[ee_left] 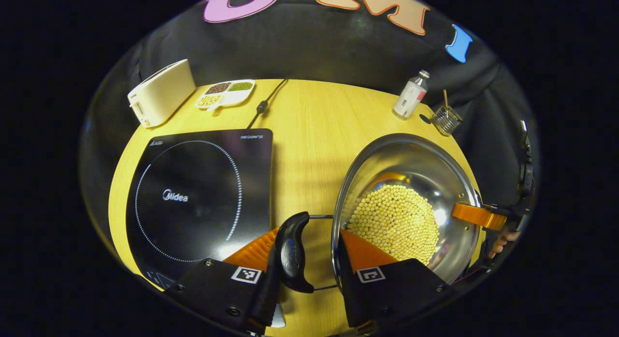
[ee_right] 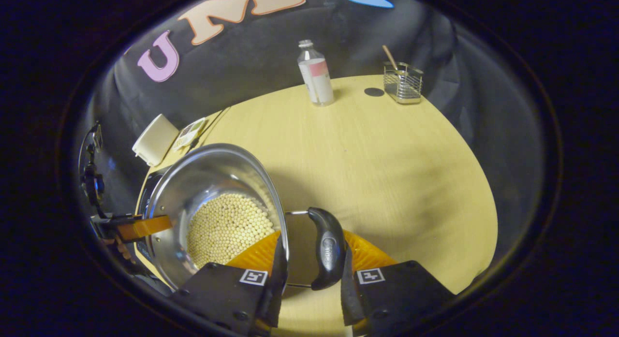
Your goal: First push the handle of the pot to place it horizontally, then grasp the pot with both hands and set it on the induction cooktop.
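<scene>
Stainless steel, a wide bright rim and a heap of pale yellow beads in the bottom: that is the pot [ee_left: 411,201], standing on the wooden table [ee_left: 309,119] just beside the black induction cooktop [ee_left: 198,197], on the cooktop's right as the left gripper view has it, and not yet on the glass. Both black side handles lie out level, so the pushing looks done and the step in hand is the two-handed grasp and lift. The left gripper [ee_left: 309,257] straddles the near handle [ee_left: 292,252], its orange fingers [ee_left: 251,254] spread partway, one outside the grip and the other over the pot's rim; I cannot tell whether either pad presses. The right gripper [ee_right: 309,257] sits the same way on the opposite handle [ee_right: 328,247], one finger against the pot wall and one outside, and again contact is unclear. To do this well, both jaws should probably close squarely on the black grips rather than the thin wire loops, then rise together and level, since a tilt could send the beads rolling and shift the weight. The carry is short and sideways toward the printed ring; the pot should likely be set down centred inside it. The toaster [ee_left: 162,91], snack tray [ee_left: 225,93], bottle [ee_left: 411,95] and wire holder [ee_left: 446,118] stand well clear.
</scene>
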Demonstrator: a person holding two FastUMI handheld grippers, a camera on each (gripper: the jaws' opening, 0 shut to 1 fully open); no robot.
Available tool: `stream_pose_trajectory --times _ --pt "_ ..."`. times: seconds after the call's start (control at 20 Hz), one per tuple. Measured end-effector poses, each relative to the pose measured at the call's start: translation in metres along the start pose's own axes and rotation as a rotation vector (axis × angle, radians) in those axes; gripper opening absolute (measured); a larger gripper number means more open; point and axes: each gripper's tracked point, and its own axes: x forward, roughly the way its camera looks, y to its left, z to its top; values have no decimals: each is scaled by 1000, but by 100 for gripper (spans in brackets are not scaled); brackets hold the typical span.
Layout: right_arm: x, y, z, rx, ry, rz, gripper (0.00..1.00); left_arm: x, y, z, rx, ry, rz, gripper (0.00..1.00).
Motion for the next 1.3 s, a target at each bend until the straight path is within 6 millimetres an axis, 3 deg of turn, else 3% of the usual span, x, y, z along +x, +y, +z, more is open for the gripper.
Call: stream_pose_trajectory --times 0.1,0.15,0.45,0.55,0.75,0.8,1.0,1.1,1.15,1.2,1.25,1.3 --pt "-2 17 -1 0 -2 18 52 -10 15 3 5 -5 7 57" --pt "-4 27 -2 4 -3 24 48 -15 24 7 10 -8 10 57" --pt "-6 93 -7 51 -16 18 52 -34 83 28 62 -42 -6 57" --pt "-4 121 -12 60 -12 -1 48 -35 112 34 69 -41 -22 58" --pt "1 180 -16 58 -26 -40 48 -34 169 48 106 -59 -61 57" --pt "4 193 -18 66 -26 -51 52 -32 183 49 110 -57 -67 57" --pt "10 236 -21 49 -22 -91 48 -31 225 51 96 -46 -92 56" --pt "13 254 -20 39 -16 -97 52 -31 242 55 90 -62 -97 56" --pt "13 263 -22 30 -12 -101 48 -33 249 55 87 -67 -98 56" --pt "14 271 -22 21 -7 -102 52 -33 259 54 78 -70 -98 56" --pt "17 279 -23 13 0 -100 48 -35 266 56 71 -77 -97 56" --pt "18 286 -21 7 1 -99 52 -35 272 57 70 -87 -97 56"
